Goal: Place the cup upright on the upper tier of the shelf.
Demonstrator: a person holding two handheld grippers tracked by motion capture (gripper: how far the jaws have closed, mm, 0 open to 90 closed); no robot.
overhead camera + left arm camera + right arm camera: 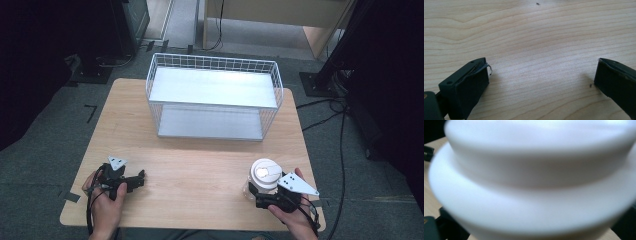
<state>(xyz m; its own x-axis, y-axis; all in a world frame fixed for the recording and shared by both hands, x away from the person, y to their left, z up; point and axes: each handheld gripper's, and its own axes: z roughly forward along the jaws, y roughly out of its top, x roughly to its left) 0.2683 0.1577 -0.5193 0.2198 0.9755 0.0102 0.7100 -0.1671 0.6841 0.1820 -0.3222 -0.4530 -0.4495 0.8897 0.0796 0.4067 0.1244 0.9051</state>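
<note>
High view: wooden table (pixel 200 175) w/ white wire rack (pixel 215 97) at far centre, two flat shelves. My left gripper (pixel 131 181) rests near-left on the tabletop; left gripper view shows jaws spread wide over bare wood grain, nothing between. My right gripper (pixel 257 192) sits near-right at a clear cup w/ white lid (pixel 265 172). Right gripper view: lid (pixel 531 182) blurred, v. close; I can't tell whether the jaws clamp it.

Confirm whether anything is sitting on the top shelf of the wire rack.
No. In the high view both shelves of the wire rack are bare, and the white-lidded cup stands on the table near the right hand-held gripper.
</note>
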